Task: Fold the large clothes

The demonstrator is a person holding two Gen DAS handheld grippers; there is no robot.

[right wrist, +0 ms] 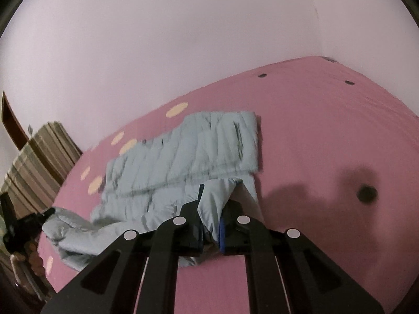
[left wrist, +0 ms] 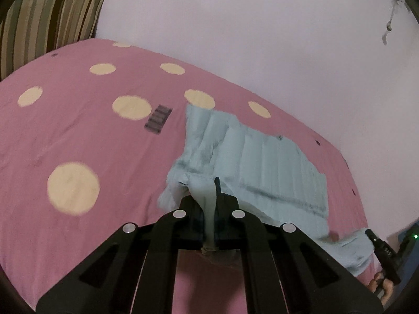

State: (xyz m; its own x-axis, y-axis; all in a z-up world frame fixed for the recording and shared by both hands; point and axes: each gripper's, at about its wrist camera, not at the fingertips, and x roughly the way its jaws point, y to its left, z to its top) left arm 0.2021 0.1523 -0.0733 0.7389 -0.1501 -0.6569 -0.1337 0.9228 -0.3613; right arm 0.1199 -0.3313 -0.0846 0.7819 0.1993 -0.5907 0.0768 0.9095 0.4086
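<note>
A pale blue quilted jacket (right wrist: 188, 151) lay spread on the pink polka-dot bedspread (left wrist: 78, 136), its far part already doubled over into a flat rectangular panel and its near edge lifted off the bed. The left gripper (left wrist: 209, 209) had its jaws closed narrow on a pinch of that near edge, the cloth running down between the fingers; the right gripper (right wrist: 212, 217) was likewise clamped on a bunched fold at the jacket's near right corner. From the right wrist view, the other gripper appeared at the far left, touching a trailing sleeve-like end of the jacket. The stitched channels and soft puffing suggested a light, padded, compliant garment that would drape and sag between the two holds rather than keep its shape, and its smooth shell looked likely to slip if gripped thinly. Taking it at hems or corners, with a thick bite, seemed soundest. A striped cushion (left wrist: 49, 13) stood against the wall (left wrist: 248, 26) at the far left.
</note>
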